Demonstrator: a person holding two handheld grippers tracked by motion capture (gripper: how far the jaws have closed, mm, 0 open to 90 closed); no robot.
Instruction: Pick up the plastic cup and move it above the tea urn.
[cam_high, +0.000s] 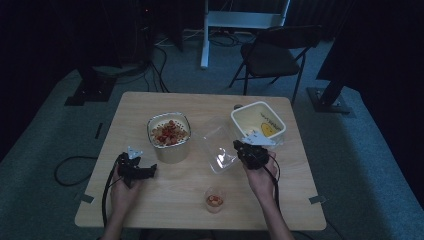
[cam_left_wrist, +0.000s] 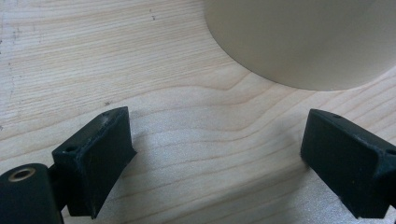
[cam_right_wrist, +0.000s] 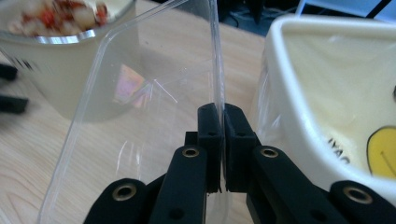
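Two black jaws of my right gripper (cam_right_wrist: 219, 140) are pinched tight on the rim of the clear plastic tub (cam_right_wrist: 140, 93), something my right gripper view makes plain; from the high view I see the tub (cam_high: 220, 147) mid-bench, tilted, between the cream pot (cam_high: 169, 136) of red-and-pale food pieces and the yellow-marked square dish (cam_high: 257, 122). A small cup (cam_high: 215, 200) holding a few pieces stands near the bench (cam_high: 165, 210) front. My left gripper (cam_left_wrist: 217, 154) gapes wide over bare wood beside the pot.

Glossy clear plastic lid (cam_right_wrist: 140, 93) above matt, grainy wooden table (cam_left_wrist: 140, 70).
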